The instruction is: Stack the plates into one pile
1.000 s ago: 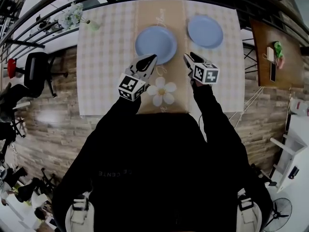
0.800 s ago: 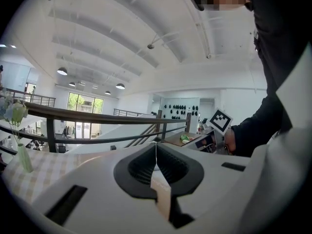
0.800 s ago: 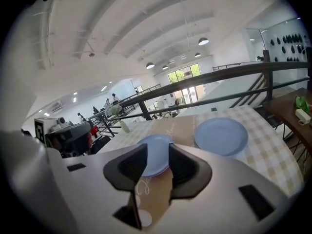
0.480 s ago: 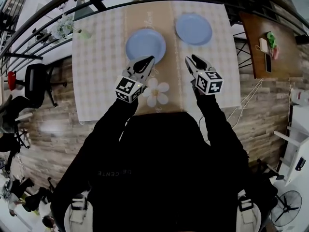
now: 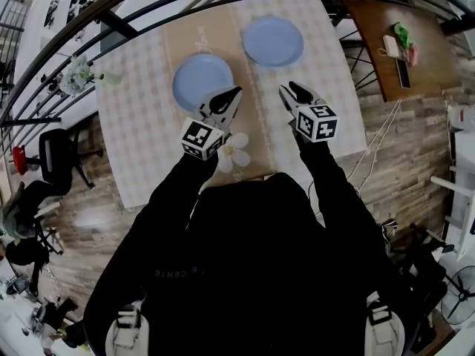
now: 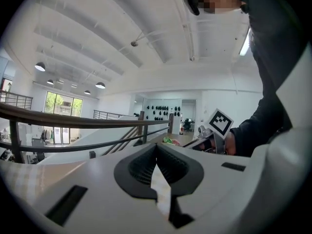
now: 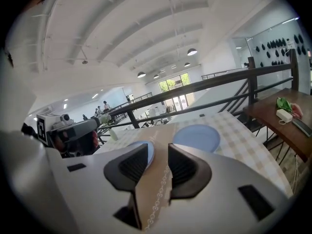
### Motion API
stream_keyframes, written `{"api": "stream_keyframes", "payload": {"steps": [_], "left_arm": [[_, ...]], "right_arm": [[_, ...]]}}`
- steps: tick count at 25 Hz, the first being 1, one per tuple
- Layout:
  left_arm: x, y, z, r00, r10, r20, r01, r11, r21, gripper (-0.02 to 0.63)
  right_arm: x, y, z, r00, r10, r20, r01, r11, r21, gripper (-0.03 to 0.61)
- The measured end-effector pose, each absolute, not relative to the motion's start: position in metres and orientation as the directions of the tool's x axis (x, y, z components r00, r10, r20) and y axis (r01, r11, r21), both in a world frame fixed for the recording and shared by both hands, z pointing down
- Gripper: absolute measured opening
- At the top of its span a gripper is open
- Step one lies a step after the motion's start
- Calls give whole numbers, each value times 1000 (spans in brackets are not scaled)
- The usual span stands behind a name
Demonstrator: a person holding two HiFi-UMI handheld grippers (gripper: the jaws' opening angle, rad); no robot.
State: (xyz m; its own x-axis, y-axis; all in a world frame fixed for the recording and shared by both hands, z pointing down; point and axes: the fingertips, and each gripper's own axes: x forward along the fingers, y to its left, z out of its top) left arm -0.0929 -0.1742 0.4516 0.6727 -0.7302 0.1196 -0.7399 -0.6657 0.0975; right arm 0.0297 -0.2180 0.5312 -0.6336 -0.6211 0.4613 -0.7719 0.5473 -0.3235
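Checked cloth covers the table (image 5: 141,132), with a brown runner (image 5: 256,128) down its middle, and the two blue plates lie apart on it: the near plate (image 5: 202,82) at the runner's left edge around mid-table, the far plate (image 5: 273,41) right of the runner by the far edge. Over the near half hangs the left gripper (image 5: 233,93), jaws pinched together, empty. Beside it is the right gripper (image 5: 289,89), jaws apart and just opened a little, nothing between them, clear of both plates.
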Motion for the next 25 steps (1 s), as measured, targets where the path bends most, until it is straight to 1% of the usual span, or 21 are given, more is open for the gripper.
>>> {"api": "stream_keyframes", "payload": {"steps": [7, 14, 19, 25], "left_arm": [[-67, -202, 455, 694, -711, 116, -720, -690, 78, 20], [-54, -231, 465, 711, -696, 101, -704, -704, 100, 20], [-44, -250, 483, 713, -686, 141, -700, -708, 96, 20], [-37, -276, 495, 709, -690, 143, -705, -702, 107, 20]], "right_arm": [[55, -237, 544, -598, -643, 479, -801, 503, -325, 143], [80, -281, 561, -536, -682, 498, -844, 445, -299, 144], [94, -318, 579, -488, -706, 514, -873, 399, -280, 152], [103, -354, 604, -442, -715, 542, -897, 364, -250, 153]]}}
